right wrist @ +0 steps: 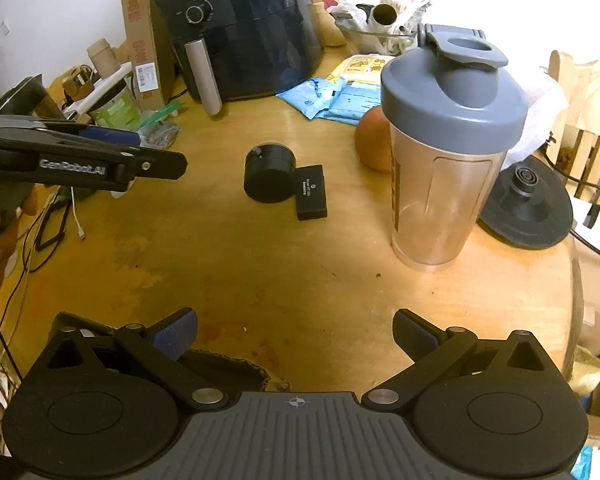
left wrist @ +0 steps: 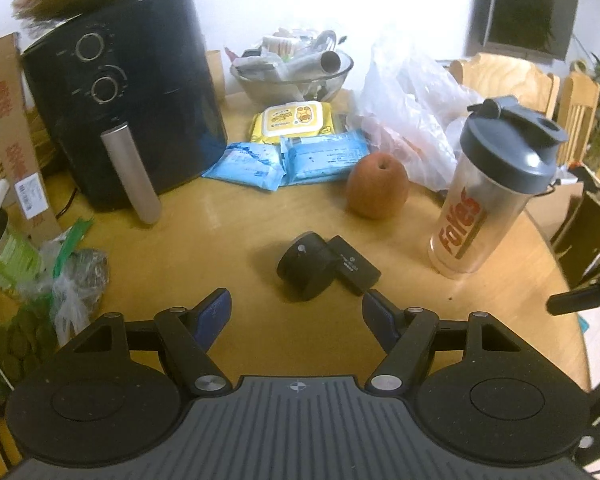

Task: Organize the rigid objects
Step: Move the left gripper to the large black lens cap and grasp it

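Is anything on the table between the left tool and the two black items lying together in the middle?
Nothing visible. The left tool is open, and only bare wooden table lies between it and the black round puck with the black box touching it. The fruit and shaker bottle stand beyond and to the right.

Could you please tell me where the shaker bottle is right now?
The shaker bottle stands upright on the right side of the table, beside the brown fruit.
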Action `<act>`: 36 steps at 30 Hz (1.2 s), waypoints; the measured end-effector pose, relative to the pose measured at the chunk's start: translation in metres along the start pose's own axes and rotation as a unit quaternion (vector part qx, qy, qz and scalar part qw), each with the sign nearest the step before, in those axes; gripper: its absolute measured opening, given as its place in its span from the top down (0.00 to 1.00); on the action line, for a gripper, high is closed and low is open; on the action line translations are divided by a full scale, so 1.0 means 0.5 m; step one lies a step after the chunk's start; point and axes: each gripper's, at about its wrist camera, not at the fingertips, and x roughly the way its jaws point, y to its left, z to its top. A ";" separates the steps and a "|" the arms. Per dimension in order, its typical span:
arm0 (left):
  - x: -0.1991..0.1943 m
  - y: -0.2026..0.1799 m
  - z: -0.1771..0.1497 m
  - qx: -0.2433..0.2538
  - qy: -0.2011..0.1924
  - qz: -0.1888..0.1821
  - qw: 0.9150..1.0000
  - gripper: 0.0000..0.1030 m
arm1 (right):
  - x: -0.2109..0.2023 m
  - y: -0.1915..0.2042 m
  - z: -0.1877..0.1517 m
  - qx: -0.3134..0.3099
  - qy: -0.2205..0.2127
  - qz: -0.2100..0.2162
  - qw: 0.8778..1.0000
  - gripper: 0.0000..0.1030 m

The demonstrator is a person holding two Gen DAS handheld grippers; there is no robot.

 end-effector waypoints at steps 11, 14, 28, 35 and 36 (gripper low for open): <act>0.074 0.007 0.021 0.046 0.013 -0.004 0.999 0.30 | -0.018 -0.015 -0.019 0.037 -0.005 -0.025 0.999 0.00; 0.098 0.010 0.029 0.057 0.016 -0.010 0.998 0.30 | -0.027 -0.023 -0.030 0.049 -0.005 -0.034 0.998 0.00; 0.198 -0.005 0.055 0.116 0.040 -0.037 0.992 0.30 | -0.061 -0.047 -0.072 0.099 -0.008 -0.074 0.992 0.00; 0.236 -0.025 0.061 0.134 0.055 -0.044 0.988 0.48 | -0.072 -0.053 -0.087 0.120 -0.006 -0.087 0.989 0.00; 0.238 -0.027 0.061 0.136 0.055 -0.035 0.989 0.49 | -0.074 -0.053 -0.088 0.120 -0.006 -0.088 0.989 0.00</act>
